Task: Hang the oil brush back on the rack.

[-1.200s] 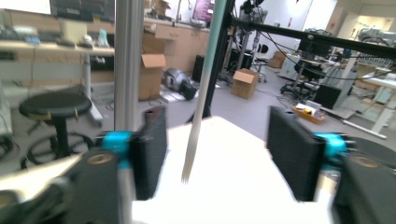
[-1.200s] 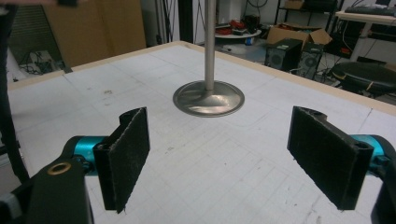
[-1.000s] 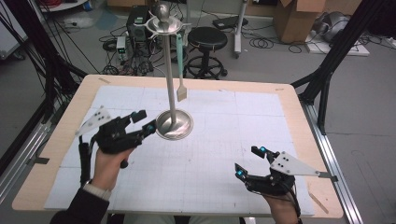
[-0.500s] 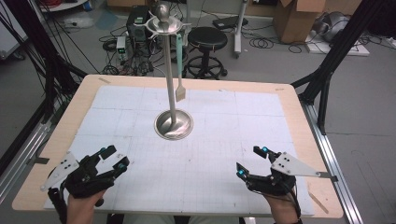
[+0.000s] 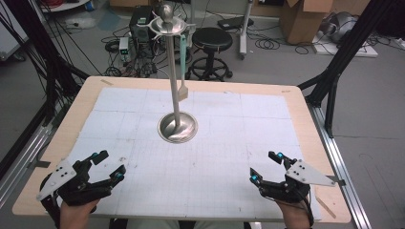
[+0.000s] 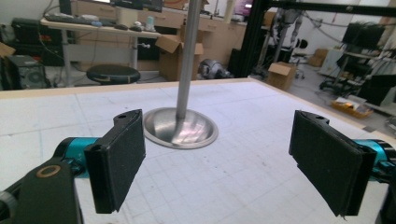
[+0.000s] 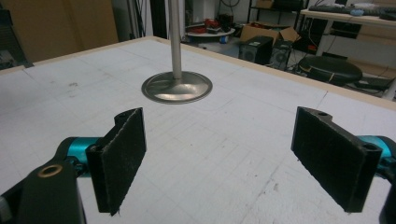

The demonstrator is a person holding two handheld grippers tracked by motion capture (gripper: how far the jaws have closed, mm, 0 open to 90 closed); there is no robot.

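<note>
Near the table's middle stands the metal stand: round dished base on the white grid mat, thin pole rising to a ringed top w/ a ball knob. A spatula w/ pale green handle hangs from that top, blade end down, just right of the pole and well above the base; can't tell how it's hooked on.

Left gripper sits well short of the stand, toward the near-left corner of the mat, jaws spread wide after just opening, nothing between them. In the left gripper view the pads frame the base w/ clear mat between; pole cut off at the top edge. Right gripper is about as far from the stand on the near-right side, jaws also spread, empty. In the right gripper view the base lies ahead, pole again cut off, so top and spatula are out of frame.

No readable writing or brand anywhere: grid lines on the mat are faint, boxes behind the stand carry no legible print. Both hands are cut off by the lower edge of the high view, wrists partly hidden under the grippers
</note>
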